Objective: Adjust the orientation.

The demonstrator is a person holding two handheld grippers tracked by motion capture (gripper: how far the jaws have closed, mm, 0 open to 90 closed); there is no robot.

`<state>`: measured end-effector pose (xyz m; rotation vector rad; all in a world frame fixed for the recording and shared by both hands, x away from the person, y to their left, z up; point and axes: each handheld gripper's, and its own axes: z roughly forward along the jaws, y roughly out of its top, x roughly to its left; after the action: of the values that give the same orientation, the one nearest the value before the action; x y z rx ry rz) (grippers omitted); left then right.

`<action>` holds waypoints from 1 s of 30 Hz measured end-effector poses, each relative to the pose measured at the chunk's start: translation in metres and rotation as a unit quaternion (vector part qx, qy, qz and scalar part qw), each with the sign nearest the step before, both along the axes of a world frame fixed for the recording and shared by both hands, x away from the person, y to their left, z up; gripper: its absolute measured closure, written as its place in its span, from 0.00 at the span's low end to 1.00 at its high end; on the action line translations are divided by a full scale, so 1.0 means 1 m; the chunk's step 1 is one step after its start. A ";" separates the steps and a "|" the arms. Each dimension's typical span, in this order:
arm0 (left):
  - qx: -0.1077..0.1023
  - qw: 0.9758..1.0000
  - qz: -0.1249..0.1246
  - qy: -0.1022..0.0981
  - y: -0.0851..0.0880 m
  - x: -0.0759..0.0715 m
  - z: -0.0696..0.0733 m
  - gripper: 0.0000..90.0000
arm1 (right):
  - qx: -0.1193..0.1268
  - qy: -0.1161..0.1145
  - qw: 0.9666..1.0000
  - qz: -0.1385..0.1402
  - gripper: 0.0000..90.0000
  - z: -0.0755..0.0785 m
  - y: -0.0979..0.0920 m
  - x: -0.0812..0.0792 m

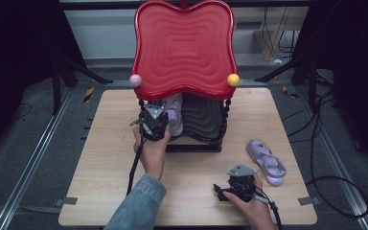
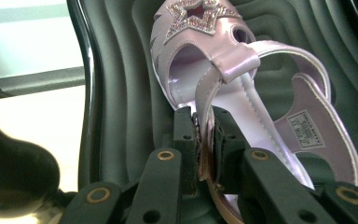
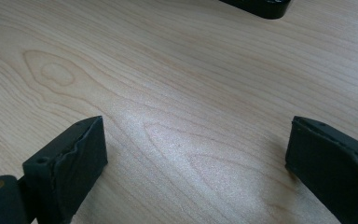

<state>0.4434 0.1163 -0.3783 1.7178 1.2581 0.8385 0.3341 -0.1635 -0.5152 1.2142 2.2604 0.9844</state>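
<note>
- Lilac sandal (image 2: 242, 93), star-shaped sparkle trim on the toe strap, lies on the dark lower tier (image 1: 202, 120) of a two-tier rack, at that tier's left side, toe pointing away from the person.
- Left tool (image 2: 205, 140): jaws nearly together, pads pressed on the thin edge of the sandal at its heel end. In the high view the left tool (image 1: 153, 122) sits at the front left of the rack, under the front rim of the red top tier (image 1: 184, 48).
- Lower tier is ribbed in concentric waves; the sandal's sole rests on it, inner label facing up.
- Red top tier has the same wavy relief, a pink ball (image 1: 135, 80) at its left front corner and a yellow ball (image 1: 233, 79) at its right front corner; twisted black posts join the tiers.
- Rack stands at the middle of the counter's (image 1: 110, 158) far edge.
- Second lilac sandal (image 1: 267, 160) lies on the counter towards the right edge, well apart from the rack, just beyond the right tool (image 1: 220, 189).
- Right tool (image 3: 196, 158): jaws wide apart, nothing between them, low over bare wood near the front edge, right of centre.
- Left forearm wears a denim sleeve (image 1: 139, 203) at the front edge.
</note>
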 end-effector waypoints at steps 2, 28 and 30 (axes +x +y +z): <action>-0.004 1.000 -0.003 -0.003 -0.001 -0.001 0.001 0.88 | 0.000 0.000 1.000 0.000 0.06 0.000 0.000 0.000; 0.003 0.998 -0.069 0.005 -0.004 -0.031 0.028 0.53 | 0.001 0.001 1.000 -0.002 0.06 0.000 0.000 -0.001; 0.002 0.997 -0.076 0.007 -0.004 -0.034 0.028 0.52 | 0.001 -0.001 1.000 -0.002 0.07 0.000 0.000 -0.001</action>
<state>0.4098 0.1119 -0.3504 1.8009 1.1206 0.7412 0.3333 -0.1635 -0.5151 1.2186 2.2546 0.9853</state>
